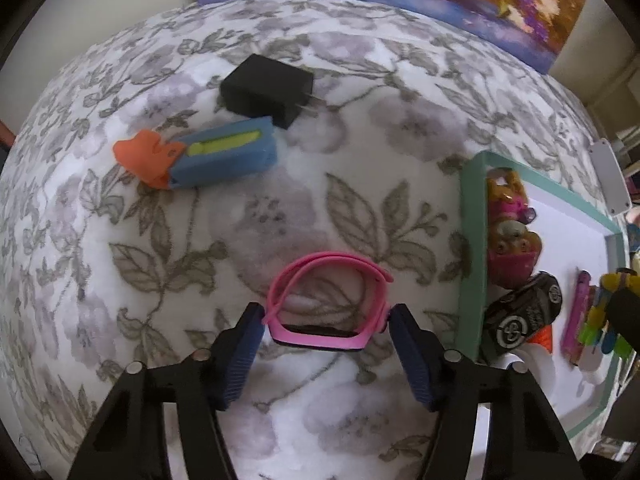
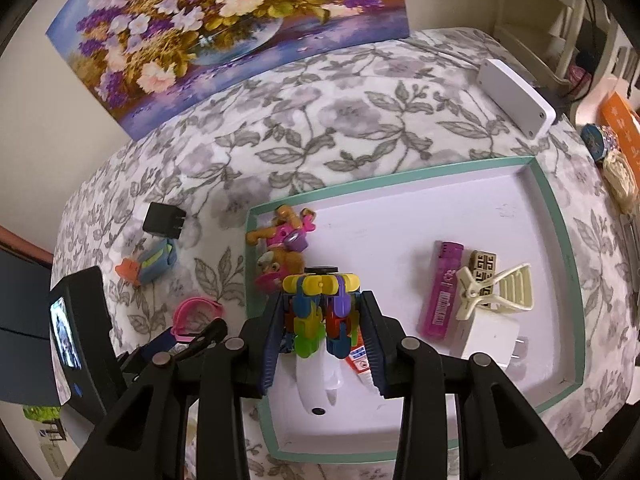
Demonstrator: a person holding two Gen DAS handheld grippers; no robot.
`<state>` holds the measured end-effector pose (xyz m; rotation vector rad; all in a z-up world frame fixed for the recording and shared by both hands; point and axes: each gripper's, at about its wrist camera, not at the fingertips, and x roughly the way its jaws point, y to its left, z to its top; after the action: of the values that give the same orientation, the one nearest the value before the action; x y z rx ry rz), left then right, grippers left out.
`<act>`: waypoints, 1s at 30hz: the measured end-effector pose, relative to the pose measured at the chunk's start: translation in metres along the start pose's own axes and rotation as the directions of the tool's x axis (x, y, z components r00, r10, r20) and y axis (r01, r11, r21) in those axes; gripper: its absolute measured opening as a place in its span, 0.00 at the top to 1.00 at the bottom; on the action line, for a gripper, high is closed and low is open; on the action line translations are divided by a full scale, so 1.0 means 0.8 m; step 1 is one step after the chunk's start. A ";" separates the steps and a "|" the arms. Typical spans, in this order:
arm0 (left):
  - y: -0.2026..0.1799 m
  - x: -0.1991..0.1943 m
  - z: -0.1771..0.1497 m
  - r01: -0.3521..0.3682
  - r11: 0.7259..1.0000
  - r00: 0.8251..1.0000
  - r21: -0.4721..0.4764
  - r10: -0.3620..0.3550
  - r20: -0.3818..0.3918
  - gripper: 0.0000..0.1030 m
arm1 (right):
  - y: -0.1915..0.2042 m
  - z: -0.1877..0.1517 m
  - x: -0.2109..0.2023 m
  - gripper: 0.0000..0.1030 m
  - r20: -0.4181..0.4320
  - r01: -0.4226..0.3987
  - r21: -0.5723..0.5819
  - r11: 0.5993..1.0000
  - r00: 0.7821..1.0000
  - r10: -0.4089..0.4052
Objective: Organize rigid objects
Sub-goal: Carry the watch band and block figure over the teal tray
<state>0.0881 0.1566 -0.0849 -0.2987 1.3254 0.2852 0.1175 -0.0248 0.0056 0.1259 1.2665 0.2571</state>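
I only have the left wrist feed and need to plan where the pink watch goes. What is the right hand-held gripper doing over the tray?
Observer: The right hand-held gripper is shut on a multicoloured plastic block toy, above the teal-rimmed white tray.
Operator: What lies on the tray's right side, beyond my frame?
Observer: A white plug-in charger, with a cream plastic clip resting on it.
Operator: Anything small near the clip?
Observer: A small gold patterned block sits just behind it.
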 end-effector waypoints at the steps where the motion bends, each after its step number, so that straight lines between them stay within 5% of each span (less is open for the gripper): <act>1: -0.003 -0.002 0.000 -0.006 1.000 1.000 0.009 0.006 0.008 0.35 | -0.003 0.001 -0.001 0.62 0.001 0.000 0.006 1.000 1.000 0.000; 11: -0.018 -0.064 0.007 0.050 0.999 0.990 0.013 -0.051 0.134 0.35 | -0.043 0.013 -0.011 0.62 0.027 0.039 0.082 0.996 0.999 -0.041; 18: -0.079 -0.104 -0.008 0.072 0.984 0.972 0.160 -0.105 0.208 0.35 | -0.075 0.019 -0.014 0.62 0.028 0.053 0.134 0.990 0.998 -0.057; 30: -0.168 -0.089 -0.049 0.048 0.936 0.979 0.350 -0.113 0.168 0.35 | -0.115 0.019 -0.016 0.62 0.021 0.078 0.180 0.981 0.996 -0.083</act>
<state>0.0869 0.0153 -0.0174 -0.0285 1.1499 0.0070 0.1394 -0.1163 0.0007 0.2311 1.2620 0.0713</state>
